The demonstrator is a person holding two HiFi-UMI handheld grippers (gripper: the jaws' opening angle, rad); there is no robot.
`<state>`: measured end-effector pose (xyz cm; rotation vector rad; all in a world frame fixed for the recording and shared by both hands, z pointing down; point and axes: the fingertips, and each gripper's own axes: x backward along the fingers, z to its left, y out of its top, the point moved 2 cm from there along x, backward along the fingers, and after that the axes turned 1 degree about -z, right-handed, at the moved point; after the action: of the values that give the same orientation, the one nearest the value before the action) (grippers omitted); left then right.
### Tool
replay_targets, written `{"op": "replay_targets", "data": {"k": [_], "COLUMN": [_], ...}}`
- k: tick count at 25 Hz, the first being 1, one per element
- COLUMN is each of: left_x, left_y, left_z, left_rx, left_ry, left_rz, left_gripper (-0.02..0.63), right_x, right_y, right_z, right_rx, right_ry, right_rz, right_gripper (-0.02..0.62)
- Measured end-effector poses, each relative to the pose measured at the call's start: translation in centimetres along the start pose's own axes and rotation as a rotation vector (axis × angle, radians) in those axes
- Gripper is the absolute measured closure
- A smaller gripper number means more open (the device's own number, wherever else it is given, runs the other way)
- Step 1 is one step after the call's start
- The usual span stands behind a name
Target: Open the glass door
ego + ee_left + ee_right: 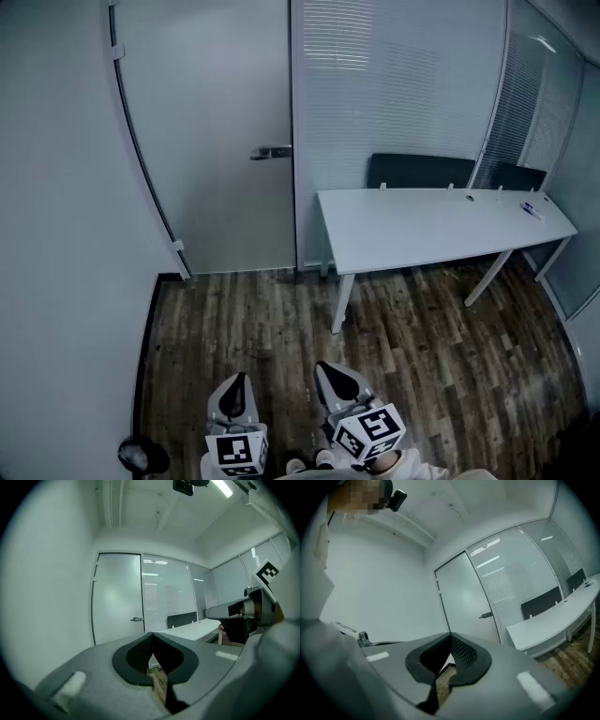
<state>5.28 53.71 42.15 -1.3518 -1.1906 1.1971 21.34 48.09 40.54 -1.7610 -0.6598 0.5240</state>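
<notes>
The frosted glass door (211, 141) stands closed at the far end of the room, its metal lever handle (270, 152) on its right edge. The same door (117, 597) with the handle (137, 619) shows far ahead in the left gripper view, and the door (466, 602) with its handle (485, 616) in the right gripper view. My left gripper (238, 382) and right gripper (328, 369) are low at the frame's bottom, far from the door. Both are shut with nothing between the jaws (151, 637) (451, 637).
A long white table (441, 225) stands right of the door against a glass wall with blinds (394, 84); two dark chair backs (420, 171) show behind it. A plain wall (56, 234) runs along the left. The wood floor (272, 319) lies between me and the door.
</notes>
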Motion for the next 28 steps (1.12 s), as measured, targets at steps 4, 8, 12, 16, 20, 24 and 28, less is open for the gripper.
{"op": "replay_targets", "data": {"k": [4,8,12,16,20,24,28], "left_x": [-0.8,-2.2,-3.6,-5.0,-7.0,-10.0,-14.6], "left_y": [0.1,0.5,0.7,0.5,-0.2,-0.9,-1.6], "left_z": [-1.0,-2.1,-3.3,-3.8,-2.8,-0.7,2.4], "left_rx": [0.009,0.005,-0.003,0.001,0.002,0.016,0.031], "left_ry": [0.0,0.005,0.012,0.011,0.02,0.032,0.032], "left_rz": [0.002,0.0,-0.015,-0.007,-0.001,0.001,0.001], "left_gripper": [0.601,0.601,0.601,0.601,0.601,0.601,0.601], "right_x": [0.2,0.4,0.5,0.0,-1.5,-4.3,-9.6], "right_y": [0.1,0.4,0.8,0.8,0.6,0.2,-0.3], "right_z": [-1.2,-3.3,-5.4,-6.9,-7.9,-9.2,-10.5], "right_rx": [-0.002,-0.009,-0.022,-0.032,-0.02,-0.017,-0.01], "right_ry": [0.0,0.003,0.001,-0.004,-0.007,-0.019,-0.026], "right_rz": [0.0,-0.002,-0.017,-0.016,-0.009,0.003,0.019], "right_gripper": [0.592,0.592,0.592,0.592,0.592,0.592,0.592]}}
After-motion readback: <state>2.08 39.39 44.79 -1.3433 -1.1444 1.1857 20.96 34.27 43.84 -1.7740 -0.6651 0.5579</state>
